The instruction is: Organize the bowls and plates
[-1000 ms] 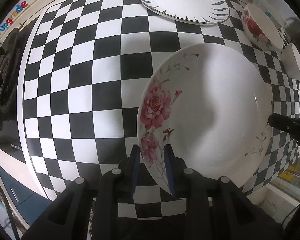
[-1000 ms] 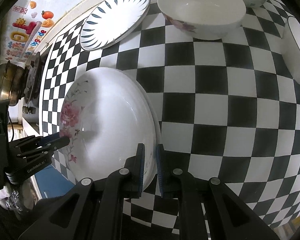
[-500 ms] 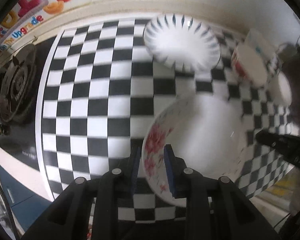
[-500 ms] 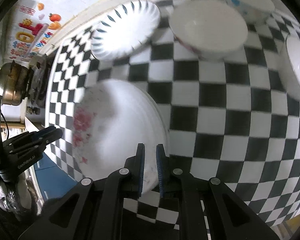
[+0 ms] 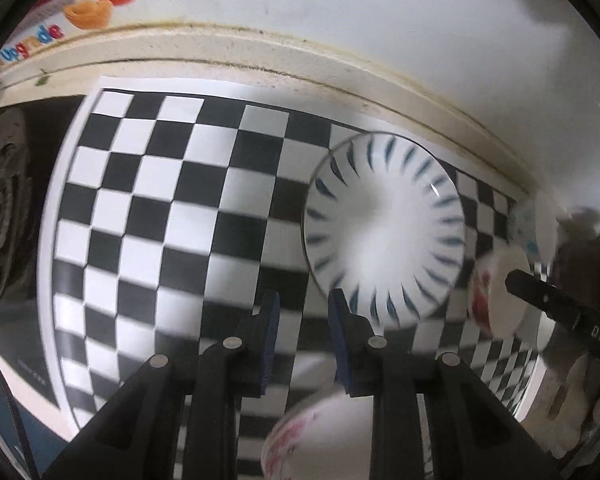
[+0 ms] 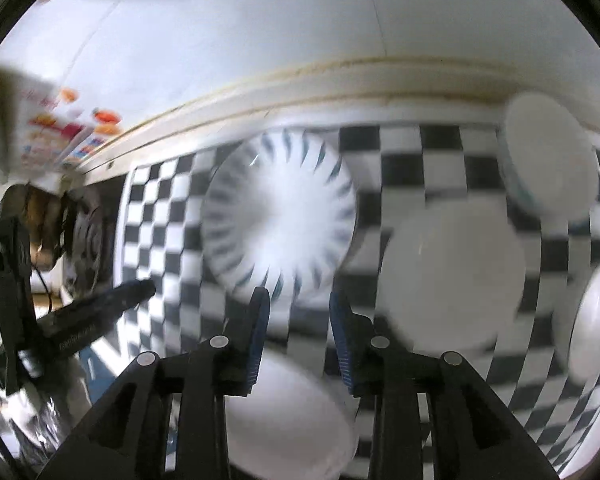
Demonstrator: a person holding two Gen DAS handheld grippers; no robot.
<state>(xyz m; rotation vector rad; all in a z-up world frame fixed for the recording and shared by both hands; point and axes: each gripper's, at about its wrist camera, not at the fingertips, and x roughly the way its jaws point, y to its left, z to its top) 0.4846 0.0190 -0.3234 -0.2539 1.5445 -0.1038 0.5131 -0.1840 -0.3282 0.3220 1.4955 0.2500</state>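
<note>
A white plate with blue radial strokes [image 5: 384, 232] lies on the checkered mat near the back wall; it also shows in the right wrist view [image 6: 278, 216]. The rose plate [image 5: 320, 436] lies low under both grippers, its white rim in the right wrist view [image 6: 292, 412]. My left gripper [image 5: 302, 312] is open and empty, just left of the blue-stroke plate's near edge. My right gripper [image 6: 298, 308] is open and empty at that plate's near edge. A floral bowl [image 5: 496, 292] and white bowls [image 6: 456, 272] stand to the right. Both views are motion-blurred.
The checkered mat [image 5: 148, 216] covers the counter up to the back wall ledge [image 5: 260, 60]. A gas stove [image 5: 0, 208] sits left of the mat, with a kettle [image 6: 40, 216] on it. More bowls [image 6: 548, 160] stand at the far right.
Both grippers have opened and let go of the rose plate. Both have risen and tilted up toward the wall, so the blue-stroke plate now sits just ahead of the fingers.
</note>
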